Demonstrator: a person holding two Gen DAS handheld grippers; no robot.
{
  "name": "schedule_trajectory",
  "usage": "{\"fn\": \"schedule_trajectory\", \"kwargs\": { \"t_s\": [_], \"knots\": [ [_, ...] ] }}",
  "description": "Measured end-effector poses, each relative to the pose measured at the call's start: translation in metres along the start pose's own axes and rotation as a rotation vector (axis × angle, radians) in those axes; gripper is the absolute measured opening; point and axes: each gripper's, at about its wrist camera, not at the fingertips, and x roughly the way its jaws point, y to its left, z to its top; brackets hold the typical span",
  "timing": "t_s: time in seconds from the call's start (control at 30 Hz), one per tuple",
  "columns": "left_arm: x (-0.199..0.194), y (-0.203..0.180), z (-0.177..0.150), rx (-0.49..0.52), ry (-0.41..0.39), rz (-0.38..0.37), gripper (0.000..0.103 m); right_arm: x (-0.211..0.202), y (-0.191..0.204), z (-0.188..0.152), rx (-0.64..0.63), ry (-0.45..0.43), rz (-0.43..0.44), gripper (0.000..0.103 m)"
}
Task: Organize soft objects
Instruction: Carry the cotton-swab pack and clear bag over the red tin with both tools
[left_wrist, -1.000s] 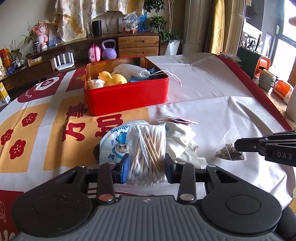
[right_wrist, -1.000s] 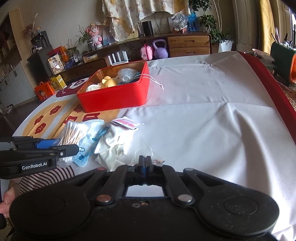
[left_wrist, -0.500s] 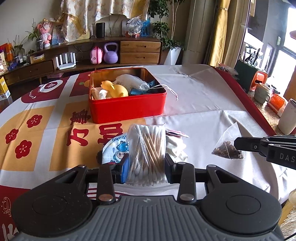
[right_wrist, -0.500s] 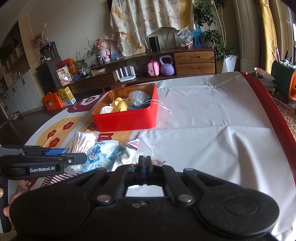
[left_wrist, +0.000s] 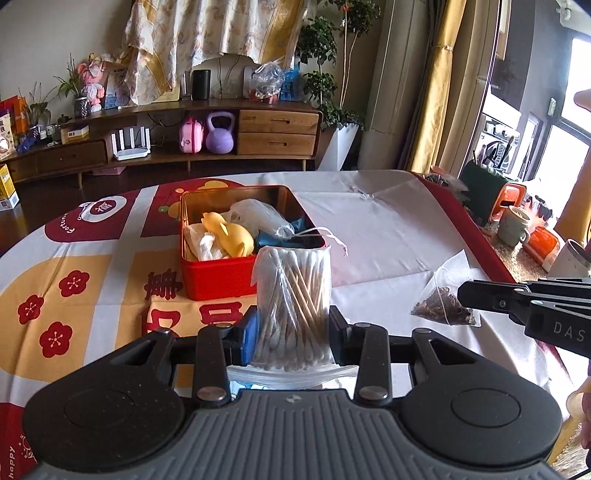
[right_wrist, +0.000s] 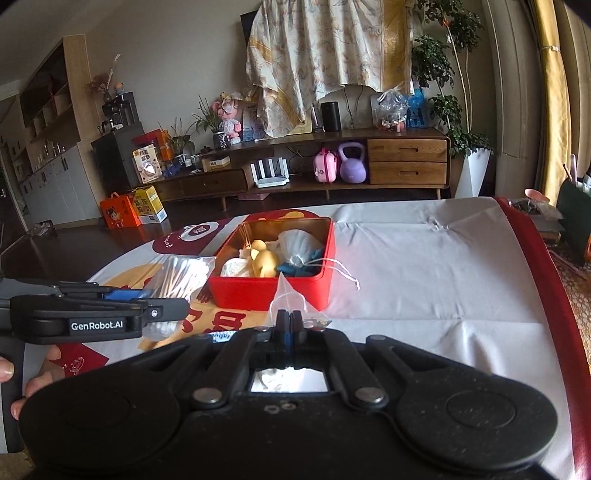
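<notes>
My left gripper (left_wrist: 291, 328) is shut on a clear bag of cotton swabs (left_wrist: 293, 299) and holds it above the table, in front of the red tin box (left_wrist: 221, 277). The box holds a yellow duck toy (left_wrist: 231, 234), white cloths and a drawstring pouch (left_wrist: 258, 218). My right gripper (right_wrist: 289, 321) is shut on a clear tea bag (right_wrist: 286, 299), which also shows in the left wrist view (left_wrist: 445, 306). Both grippers are lifted, to the near side of the box (right_wrist: 269, 291). The left gripper with the swabs (right_wrist: 181, 277) shows at the left of the right wrist view.
The table wears a white cloth (left_wrist: 388, 229) with red and yellow patterns at the left (left_wrist: 74, 284). A mug (left_wrist: 513, 225) and orange items stand beyond the table's right edge. A wooden sideboard (right_wrist: 332, 166) lines the far wall.
Both grippers have risen with their loads and moved toward the red box. The face mask and white cloth on the table have dropped out of view below.
</notes>
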Motion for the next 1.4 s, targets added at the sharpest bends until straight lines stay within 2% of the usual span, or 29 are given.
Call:
{"fn": "schedule_trajectory", "kwargs": {
  "t_s": [0.37,0.83,1.13,1.4],
  "knots": [
    [0.010,0.007,0.044,0.033,-0.035,0.002,0.037,0.019,0.009,0.043,-0.065,-0.028,0.029,0.000],
    [0.056,0.029,0.097,0.064,-0.034,0.025,0.037,0.076,0.003,0.085,-0.113,-0.021,0.019,0.000],
    [0.105,0.050,0.120,0.048,0.018,0.046,0.038,0.122,0.002,0.095,-0.131,0.013,0.019,0.000],
    [0.153,0.069,0.127,0.003,0.067,0.065,0.038,0.164,0.006,0.088,-0.141,0.066,0.035,0.000]
  ]
}}
